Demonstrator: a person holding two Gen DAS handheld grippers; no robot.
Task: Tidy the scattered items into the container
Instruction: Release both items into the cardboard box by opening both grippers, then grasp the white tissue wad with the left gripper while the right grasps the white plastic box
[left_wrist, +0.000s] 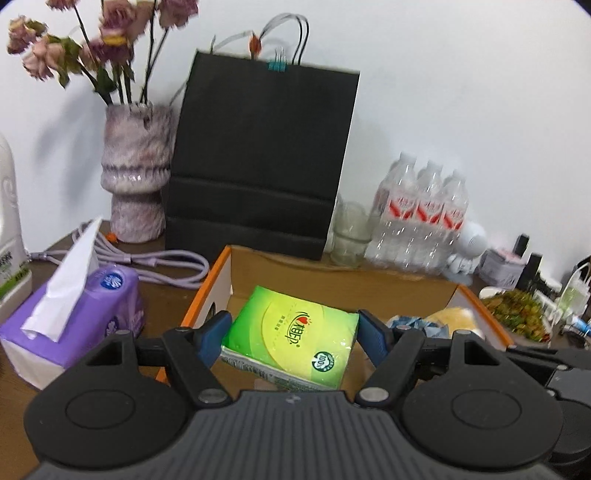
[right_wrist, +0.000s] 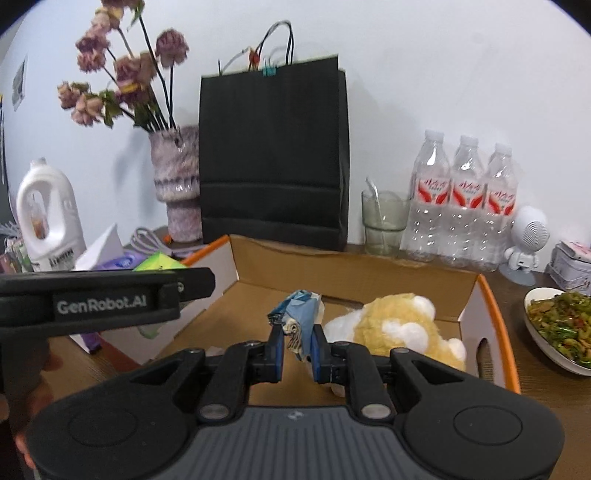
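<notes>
My left gripper (left_wrist: 291, 330) is shut on a green tissue pack (left_wrist: 295, 328), its blue pads pressing both sides. It holds the pack tilted over the left part of an open cardboard box (left_wrist: 218, 273) with orange edges. In the right wrist view my right gripper (right_wrist: 297, 334) is shut on a crumpled blue wrapper (right_wrist: 301, 306) above the middle of the box (right_wrist: 491, 306). A yellow and white plush toy (right_wrist: 399, 325) lies in the box just right of it. The left gripper's black body (right_wrist: 110, 299) reaches in from the left with the green pack (right_wrist: 159, 263) behind it.
Behind the box stand a black paper bag (right_wrist: 273, 155), a vase of dried flowers (right_wrist: 177, 184), a glass (right_wrist: 382, 221) and three water bottles (right_wrist: 465, 199). A purple tissue box (left_wrist: 70, 325) and a purple cable (left_wrist: 162, 262) lie left. A dish of green food (right_wrist: 557, 328) sits right.
</notes>
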